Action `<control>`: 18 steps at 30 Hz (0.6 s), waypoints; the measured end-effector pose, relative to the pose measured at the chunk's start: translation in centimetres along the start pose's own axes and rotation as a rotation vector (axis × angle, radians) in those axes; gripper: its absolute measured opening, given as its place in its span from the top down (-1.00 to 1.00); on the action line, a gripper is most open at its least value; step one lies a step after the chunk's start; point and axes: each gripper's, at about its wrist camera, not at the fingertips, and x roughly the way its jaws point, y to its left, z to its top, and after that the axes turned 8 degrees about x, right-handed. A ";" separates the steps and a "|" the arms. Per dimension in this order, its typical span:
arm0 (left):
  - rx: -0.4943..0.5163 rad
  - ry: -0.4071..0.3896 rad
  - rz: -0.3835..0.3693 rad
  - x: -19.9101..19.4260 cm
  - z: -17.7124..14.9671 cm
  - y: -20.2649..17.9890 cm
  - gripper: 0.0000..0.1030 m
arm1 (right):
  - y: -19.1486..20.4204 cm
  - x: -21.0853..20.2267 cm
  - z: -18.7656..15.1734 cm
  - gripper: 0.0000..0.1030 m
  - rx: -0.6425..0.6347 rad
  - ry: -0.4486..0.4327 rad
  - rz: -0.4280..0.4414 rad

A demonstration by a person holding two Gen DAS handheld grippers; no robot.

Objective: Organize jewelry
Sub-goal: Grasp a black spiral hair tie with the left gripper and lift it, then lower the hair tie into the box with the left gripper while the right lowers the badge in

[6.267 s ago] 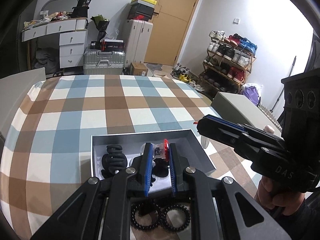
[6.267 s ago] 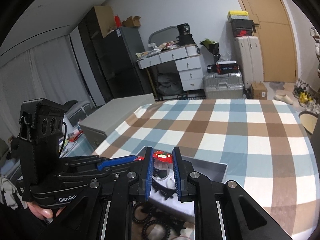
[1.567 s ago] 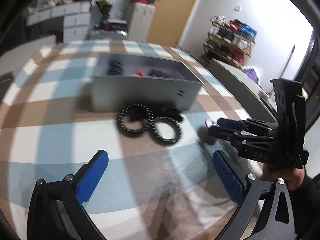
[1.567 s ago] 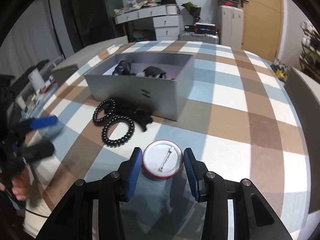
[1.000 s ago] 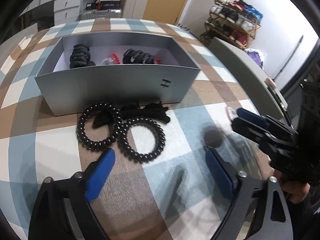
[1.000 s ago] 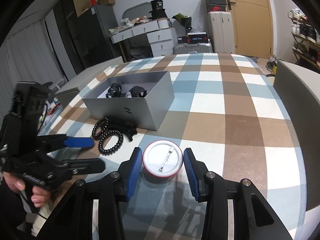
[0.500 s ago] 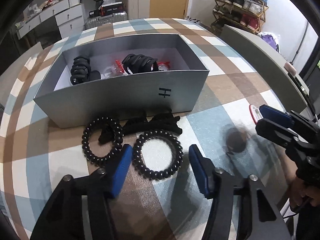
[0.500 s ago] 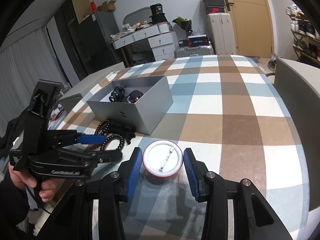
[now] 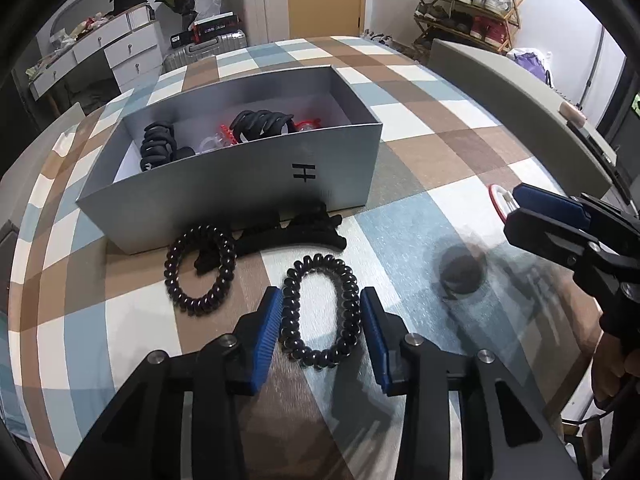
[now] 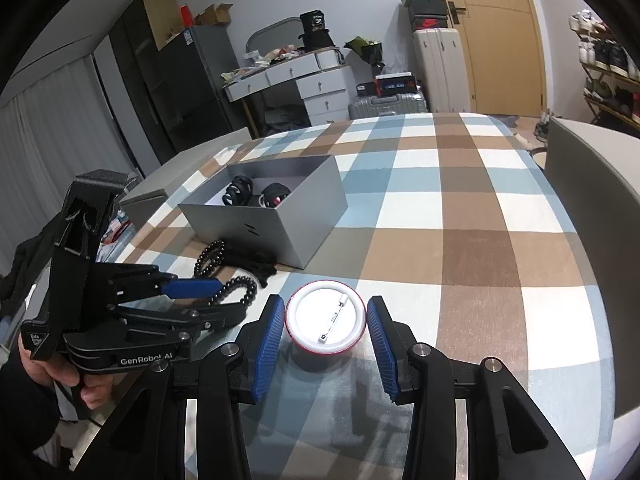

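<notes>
Left jaws: your left gripper [image 9: 320, 320] is closing its jaws right now. The near coil hair tie [image 9: 320, 312] lies between the blue pads. The left pad looks like it is touching the tie; the right pad is just beside it. I would say the squeeze is not done yet.

Right jaws: your right gripper [image 10: 326, 332] has its jaws partly open and pressed on a round pin badge [image 10: 326, 322]. The badge is white with a red rim, and its pin side faces up. It is held up above the bench.

Bench: it has a checked cloth [image 9: 420, 216] in blue, brown and white.

Box: the grey box [image 9: 240, 184] sits past the ties, on the far side. Its top is open.

Already in the box: two black hair claws [image 9: 158, 146] and some small red and clear bits I cannot name.

Still out: the near coil hair tie, a second coil hair tie [image 9: 200, 268] to its left, and a black clip [image 9: 292, 232] touching the front of the box. The badge is out too.

How far along: I think you are about halfway. Some things are put away and four are left.

Next, I guess: finish the squeeze on the tie, then lift it into the box.
</notes>
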 end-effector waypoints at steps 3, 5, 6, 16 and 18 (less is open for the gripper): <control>-0.007 -0.022 -0.008 -1.0 -0.3 0.2 0.34 | 0.4 -0.2 0.2 0.19 -0.001 -0.003 0.002; -0.009 -0.037 -0.012 -1.4 -0.3 0.3 0.34 | 0.7 -0.3 0.3 0.19 -0.001 -0.003 0.006; -0.011 -0.043 -0.013 -1.7 -0.4 0.4 0.34 | 0.9 -0.3 0.4 0.19 -0.002 -0.003 0.009; -0.061 -0.135 0.008 -4.2 -1.1 2.4 0.34 | 3.6 -0.1 1.2 0.19 -0.026 -0.001 0.061; -0.071 -0.154 0.005 -4.7 -1.2 2.7 0.34 | 4.3 0.1 1.3 0.19 -0.038 0.001 0.061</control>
